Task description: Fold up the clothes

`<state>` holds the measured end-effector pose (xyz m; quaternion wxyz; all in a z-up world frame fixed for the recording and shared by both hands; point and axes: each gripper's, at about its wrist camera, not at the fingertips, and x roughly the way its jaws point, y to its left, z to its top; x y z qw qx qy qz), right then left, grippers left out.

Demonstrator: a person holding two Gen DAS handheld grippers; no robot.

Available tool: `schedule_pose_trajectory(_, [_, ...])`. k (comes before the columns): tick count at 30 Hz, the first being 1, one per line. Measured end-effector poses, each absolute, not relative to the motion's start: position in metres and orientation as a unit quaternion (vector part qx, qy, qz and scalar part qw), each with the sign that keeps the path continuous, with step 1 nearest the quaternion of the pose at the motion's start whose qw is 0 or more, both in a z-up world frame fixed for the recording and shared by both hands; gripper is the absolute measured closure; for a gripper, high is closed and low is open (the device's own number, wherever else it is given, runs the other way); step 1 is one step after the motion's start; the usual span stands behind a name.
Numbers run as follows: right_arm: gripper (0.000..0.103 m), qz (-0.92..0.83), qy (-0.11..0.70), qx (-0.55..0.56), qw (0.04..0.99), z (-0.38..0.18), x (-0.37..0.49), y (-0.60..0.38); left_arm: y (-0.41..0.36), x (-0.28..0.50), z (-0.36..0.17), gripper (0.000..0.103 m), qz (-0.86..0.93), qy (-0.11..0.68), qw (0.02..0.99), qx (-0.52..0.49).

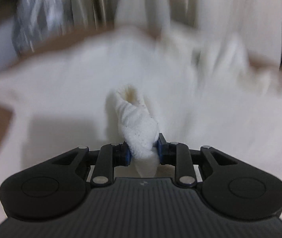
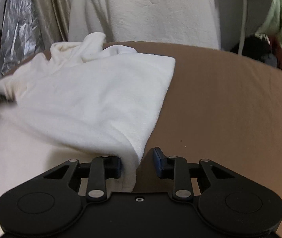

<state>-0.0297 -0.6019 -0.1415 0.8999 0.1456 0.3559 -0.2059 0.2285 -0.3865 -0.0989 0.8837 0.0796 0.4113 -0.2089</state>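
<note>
Your left gripper pinches a twisted bunch of the white garment; your right gripper stands spread around its folded corner. Lay the bunch flat, parallel to the brown surface's near edge.

We see two matching handheld tools in matte black plastic. On the left gripper, a ribbed dark grey body sits at the bottom, flanked by two rounded lobes with shallow circular recesses. Slim black linkage bars, pinned with silver rivets, run forward to short fingers faced with blue pads. The right gripper has the same lobes, bars and rivets, with a smooth black body and one small recessed screw.
</note>
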Motion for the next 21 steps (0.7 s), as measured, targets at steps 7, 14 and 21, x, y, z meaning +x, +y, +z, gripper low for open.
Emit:
schedule_pose_trajectory(7, [0.069, -0.223, 0.347, 0.067, 0.909, -0.122, -0.033, -0.584, -0.361, 0.200, -0.046, 0.066, -0.131, 0.251, 0.956, 0.080])
schedule_pose_trajectory(14, [0.069, -0.185, 0.386, 0.103, 0.898, -0.123, -0.034, -0.596, -0.321, 0.227, -0.059, 0.065, -0.121, 0.378, 0.913, 0.097])
schedule_pose_trajectory(21, [0.036, -0.054, 0.328, 0.055, 0.942, -0.084, -0.053, -0.555, -0.247, 0.194, -0.063, 0.050, -0.101, 0.389, 0.909, 0.107])
